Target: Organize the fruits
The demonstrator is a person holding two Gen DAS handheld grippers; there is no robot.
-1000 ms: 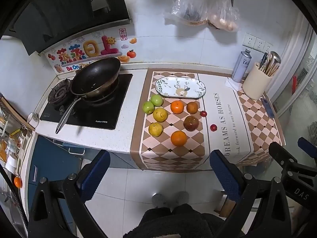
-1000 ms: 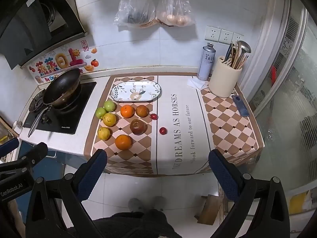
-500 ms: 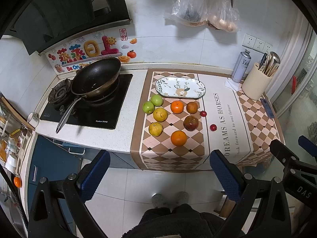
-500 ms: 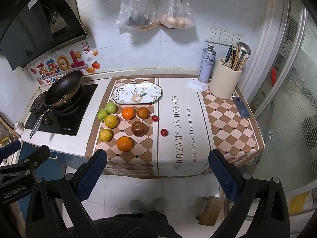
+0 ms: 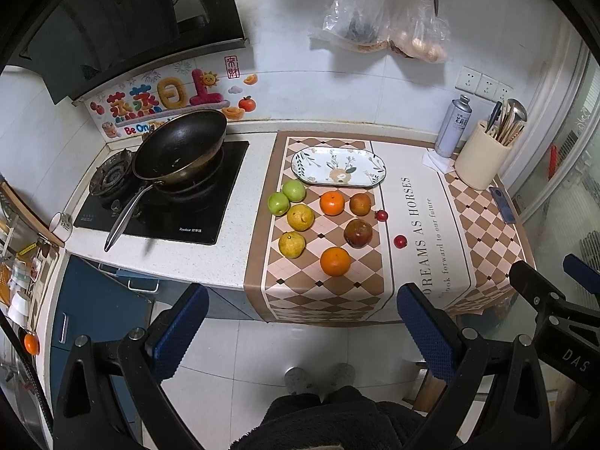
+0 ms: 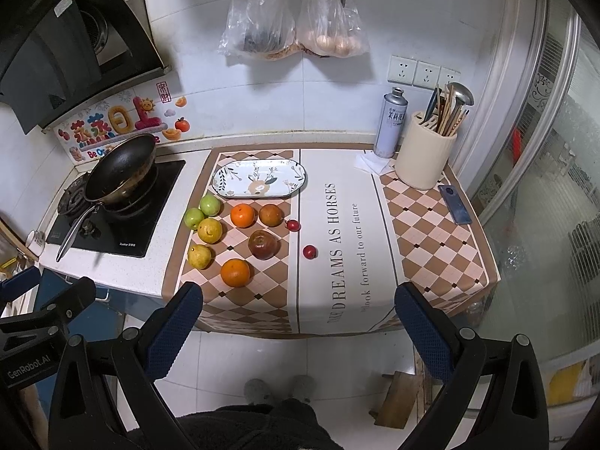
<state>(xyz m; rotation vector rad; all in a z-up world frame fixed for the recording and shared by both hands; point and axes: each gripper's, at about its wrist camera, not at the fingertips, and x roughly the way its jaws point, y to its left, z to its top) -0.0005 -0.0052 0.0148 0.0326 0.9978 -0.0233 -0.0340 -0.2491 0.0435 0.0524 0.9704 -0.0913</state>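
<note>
Several fruits lie on the checked counter mat in front of an empty patterned oval plate (image 5: 338,167) (image 6: 259,178): two green apples (image 5: 286,196), two yellow pears (image 5: 300,217), two oranges (image 5: 335,261) (image 6: 235,272), a brown fruit (image 5: 360,204), a dark red apple (image 5: 358,233) (image 6: 263,244) and two small red fruits (image 5: 399,240) (image 6: 309,251). My left gripper (image 5: 300,322) and right gripper (image 6: 298,318) are both open and empty, held above the floor well in front of the counter.
A black wok (image 5: 180,146) sits on the stove at left. A spray can (image 6: 390,123), a utensil holder (image 6: 425,159) and a phone (image 6: 454,208) stand at the counter's right. Bags (image 6: 292,26) hang on the wall. A glass door (image 6: 543,206) is at right.
Both views have drifted slightly closer to the counter; the right view has shifted a little downward. Both grippers stay open and nothing on the counter has moved.
</note>
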